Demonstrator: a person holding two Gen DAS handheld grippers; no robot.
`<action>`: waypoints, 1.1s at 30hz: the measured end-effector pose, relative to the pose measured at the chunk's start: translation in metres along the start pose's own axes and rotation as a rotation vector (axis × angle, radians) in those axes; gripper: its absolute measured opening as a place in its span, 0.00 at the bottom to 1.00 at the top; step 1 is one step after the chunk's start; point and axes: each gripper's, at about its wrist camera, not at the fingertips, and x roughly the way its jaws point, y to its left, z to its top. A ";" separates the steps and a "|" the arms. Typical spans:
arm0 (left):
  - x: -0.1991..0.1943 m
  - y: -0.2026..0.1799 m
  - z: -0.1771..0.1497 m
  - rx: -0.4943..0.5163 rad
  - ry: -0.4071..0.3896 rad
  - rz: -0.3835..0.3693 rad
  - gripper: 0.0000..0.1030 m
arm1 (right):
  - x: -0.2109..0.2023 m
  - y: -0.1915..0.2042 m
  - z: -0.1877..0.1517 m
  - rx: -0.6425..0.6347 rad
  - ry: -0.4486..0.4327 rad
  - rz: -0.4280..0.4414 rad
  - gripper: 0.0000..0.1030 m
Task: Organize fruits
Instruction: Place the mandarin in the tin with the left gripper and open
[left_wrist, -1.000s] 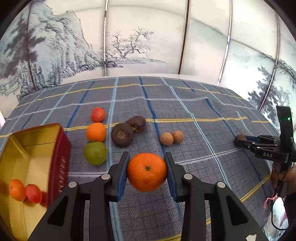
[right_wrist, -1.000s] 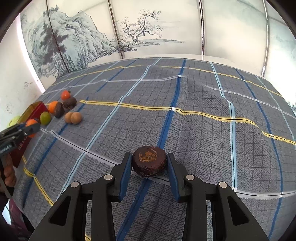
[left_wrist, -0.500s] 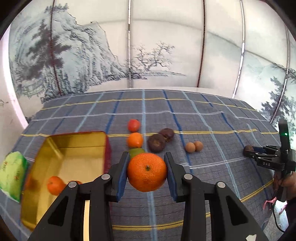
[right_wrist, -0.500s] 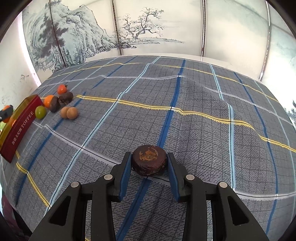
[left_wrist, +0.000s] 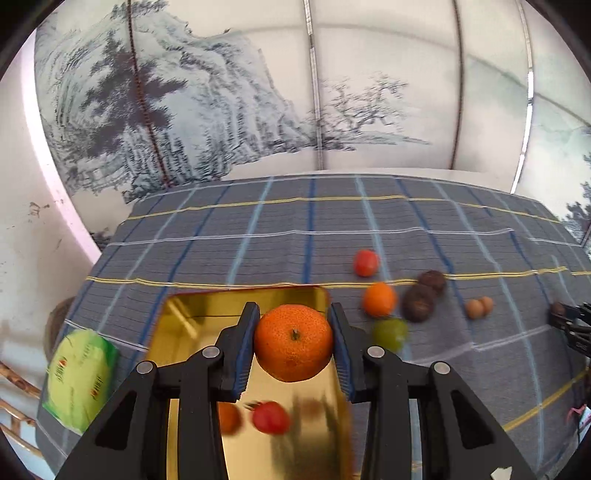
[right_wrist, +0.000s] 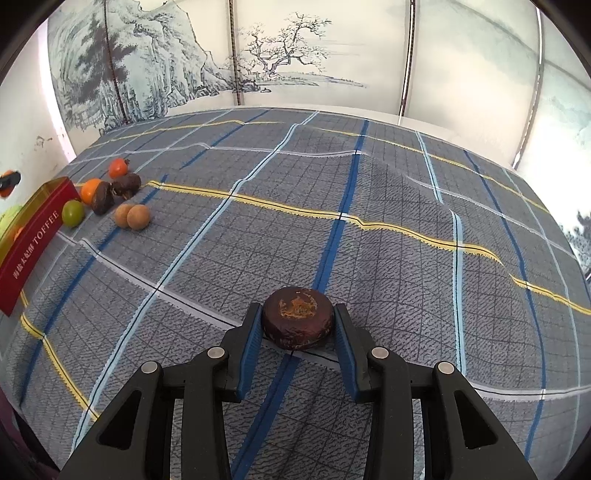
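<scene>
Left gripper (left_wrist: 293, 341): closed on mandarin (left_wrist: 293, 341), pads at its widest girth, stem end facing camera. Held centre frame, above open gold tin (left_wrist: 192, 317); tin fills lower centre of left wrist view. Inside tin, lower centre: two small fruits, one orange, one red, blurred.

Right gripper (right_wrist: 297, 319): closed on dark brown flattish fruit (right_wrist: 297, 319), pads on its sides, lower centre of right wrist view, over checked cloth (right_wrist: 406, 206). Contact w/ cloth: cannot tell.

Loose fruit cluster (left_wrist: 399, 299) on cloth, right of tin.

Handling, judged:
- Mandarin: light, peel soft & pebbled, decent friction; bruises if squeezed hard. Grip across equator, as now; moderate pressure only.
- Brown fruit: looks wrinkled, prob. soft or hollow; rind may crack. Flat sides give stable hold.
- Both round, so apt to roll on release. Best set low in tin, not dropped; metal floor hard.
</scene>
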 end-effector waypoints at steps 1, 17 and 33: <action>0.006 0.006 0.002 0.000 0.016 0.005 0.33 | 0.000 0.000 0.000 -0.002 0.000 -0.003 0.38; 0.076 0.071 -0.021 -0.051 0.226 0.054 0.33 | -0.001 0.003 0.000 -0.007 0.001 -0.006 0.38; 0.077 0.085 -0.021 -0.099 0.229 0.061 0.35 | -0.001 0.004 0.000 -0.006 0.001 -0.006 0.38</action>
